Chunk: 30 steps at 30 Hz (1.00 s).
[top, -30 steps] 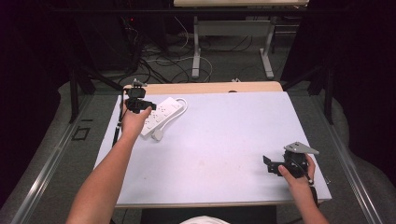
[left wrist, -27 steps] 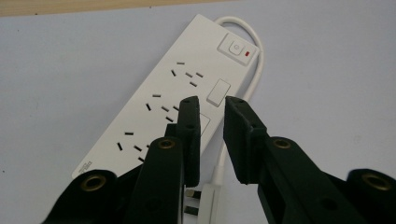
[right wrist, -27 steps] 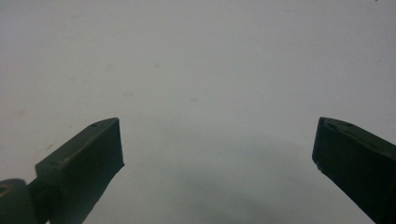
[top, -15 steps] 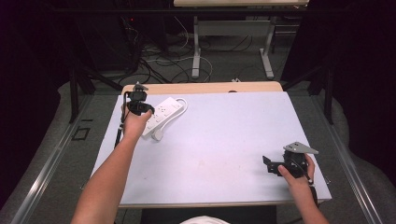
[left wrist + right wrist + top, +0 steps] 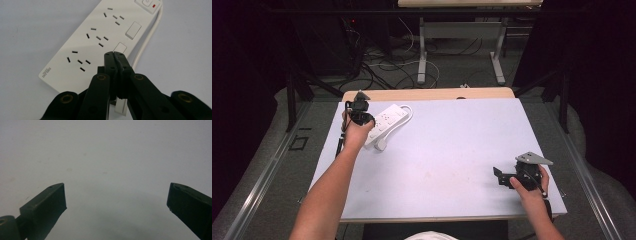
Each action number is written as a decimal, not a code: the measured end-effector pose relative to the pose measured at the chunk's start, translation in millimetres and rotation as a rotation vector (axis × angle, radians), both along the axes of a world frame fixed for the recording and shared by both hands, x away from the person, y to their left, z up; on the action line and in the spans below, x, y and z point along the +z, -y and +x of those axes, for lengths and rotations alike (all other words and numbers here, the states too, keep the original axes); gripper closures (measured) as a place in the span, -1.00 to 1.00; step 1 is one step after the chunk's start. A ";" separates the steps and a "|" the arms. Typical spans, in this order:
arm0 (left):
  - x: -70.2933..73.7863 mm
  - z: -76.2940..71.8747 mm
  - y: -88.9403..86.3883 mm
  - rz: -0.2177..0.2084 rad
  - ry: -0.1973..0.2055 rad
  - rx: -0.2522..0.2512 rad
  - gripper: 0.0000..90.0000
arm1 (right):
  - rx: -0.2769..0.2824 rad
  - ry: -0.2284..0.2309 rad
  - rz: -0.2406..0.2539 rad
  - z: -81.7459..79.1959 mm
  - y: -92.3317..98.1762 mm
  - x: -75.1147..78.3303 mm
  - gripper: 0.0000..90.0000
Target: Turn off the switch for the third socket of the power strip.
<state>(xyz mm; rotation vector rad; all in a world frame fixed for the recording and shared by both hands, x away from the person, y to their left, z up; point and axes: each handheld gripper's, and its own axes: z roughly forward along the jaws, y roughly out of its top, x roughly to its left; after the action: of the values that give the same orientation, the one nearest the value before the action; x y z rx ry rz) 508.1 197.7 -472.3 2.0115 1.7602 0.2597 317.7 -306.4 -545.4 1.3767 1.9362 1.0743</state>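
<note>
A white power strip [image 5: 387, 122] lies slantwise at the table's far left, its sockets and red-lit switch facing up [image 5: 100, 37]. My left gripper [image 5: 361, 114] hovers over the strip's near end, and its jaws have just been closing. In the left gripper view they now meet tip to tip [image 5: 115, 53], shut with nothing between them. My right gripper [image 5: 498, 175] rests low at the table's front right. Its jaws stand wide open [image 5: 116, 192] over bare tabletop.
The strip's white cable [image 5: 150, 37] loops along its far side, and a white plug [image 5: 381, 146] lies beside its near end. The pale table [image 5: 452, 145] ends in a wooden strip at the back. Beyond it are cables and desk legs on the floor.
The left hand has edged slightly toward the table's far side over the power strip. The right hand has not moved.
</note>
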 end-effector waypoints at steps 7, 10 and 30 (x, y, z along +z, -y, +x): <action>-4.9 1.6 -0.6 0.022 -0.032 0.028 1.00 | 0.003 -0.003 -0.005 -0.1 0.6 0.0 -0.96; -6.7 1.7 -0.8 0.024 -0.043 0.044 0.99 | 0.008 -0.003 -0.006 0.1 0.6 -0.1 -0.96; -26.4 -0.2 -13.9 -0.002 -0.093 0.091 0.96 | 0.013 -0.006 -0.008 0.3 0.9 0.1 -0.96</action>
<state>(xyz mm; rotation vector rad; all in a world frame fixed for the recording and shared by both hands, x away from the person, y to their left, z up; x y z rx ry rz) 507.9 211.6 -498.7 1.9735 1.9117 0.1959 318.0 -307.3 -545.4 1.3665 1.9547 1.0690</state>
